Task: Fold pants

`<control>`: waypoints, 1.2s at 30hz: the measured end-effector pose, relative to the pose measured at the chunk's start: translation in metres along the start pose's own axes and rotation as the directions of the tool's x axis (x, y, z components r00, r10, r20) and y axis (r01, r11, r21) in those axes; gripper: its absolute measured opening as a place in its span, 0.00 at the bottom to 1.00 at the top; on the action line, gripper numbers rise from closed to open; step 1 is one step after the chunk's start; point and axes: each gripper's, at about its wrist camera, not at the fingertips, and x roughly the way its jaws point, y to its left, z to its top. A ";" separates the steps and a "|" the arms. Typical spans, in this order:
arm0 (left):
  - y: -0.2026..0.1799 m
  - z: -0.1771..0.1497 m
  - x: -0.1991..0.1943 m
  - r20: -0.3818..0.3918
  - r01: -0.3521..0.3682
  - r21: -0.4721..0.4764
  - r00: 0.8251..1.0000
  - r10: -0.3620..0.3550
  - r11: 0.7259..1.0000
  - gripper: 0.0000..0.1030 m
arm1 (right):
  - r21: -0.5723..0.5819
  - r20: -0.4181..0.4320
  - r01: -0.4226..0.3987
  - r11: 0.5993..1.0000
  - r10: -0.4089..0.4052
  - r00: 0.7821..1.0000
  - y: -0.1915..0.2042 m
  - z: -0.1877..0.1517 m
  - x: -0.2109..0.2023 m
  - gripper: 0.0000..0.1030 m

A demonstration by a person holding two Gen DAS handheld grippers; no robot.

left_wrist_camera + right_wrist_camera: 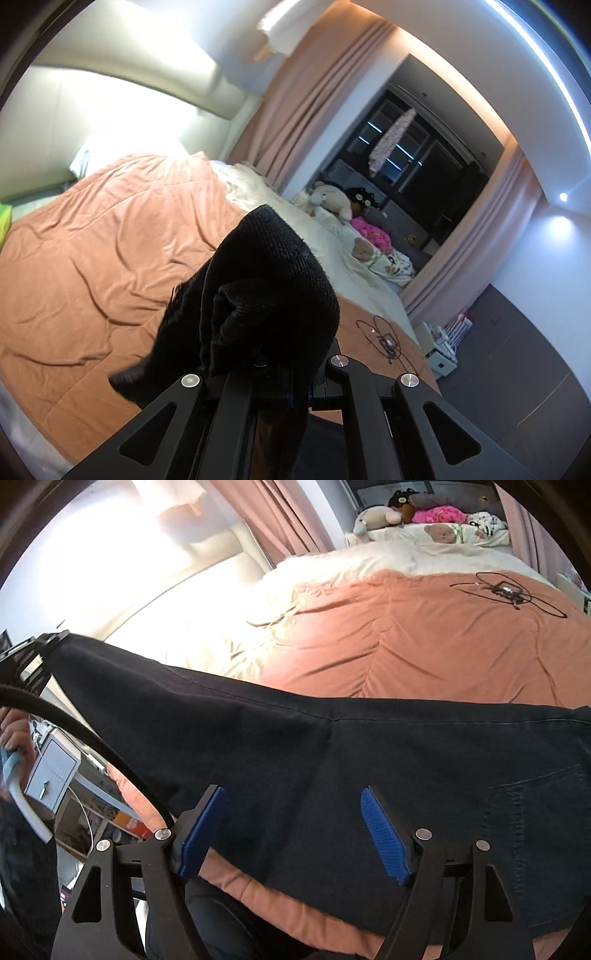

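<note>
Beyond the open right claw (pixel 293 834), pants (pixel 332 746).

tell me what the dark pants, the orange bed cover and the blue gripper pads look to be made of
Pants: dark, matte woven cloth, likely denim or cotton twill, going by the stitched seams and a visible weave.
Orange bed cover: soft quilted fabric with a slight sheen; stitch lines and puffy wrinkles.
Blue pads on the right gripper: ribbed, probably rubber or soft plastic.

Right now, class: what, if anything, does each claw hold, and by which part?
The left claw is shut on a bunched end of the dark pants; which end cannot be told. The right claw is open and holds nothing.
</note>
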 end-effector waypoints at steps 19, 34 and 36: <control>-0.123 -0.029 0.050 -0.117 0.108 0.152 0.989 -0.091 0.982 0.04 | 0.152 0.161 0.032 0.988 -0.057 0.985 -0.086 -0.065 -0.100 0.74; -0.239 -0.089 0.113 -0.267 0.260 0.237 0.944 -0.194 0.936 0.04 | 0.315 0.234 0.057 0.947 -0.136 0.963 -0.145 -0.138 -0.167 0.75; -0.252 -0.104 0.124 -0.303 0.289 0.231 0.929 -0.214 0.929 0.04 | 0.330 0.240 0.065 0.942 -0.150 0.959 -0.148 -0.148 -0.175 0.79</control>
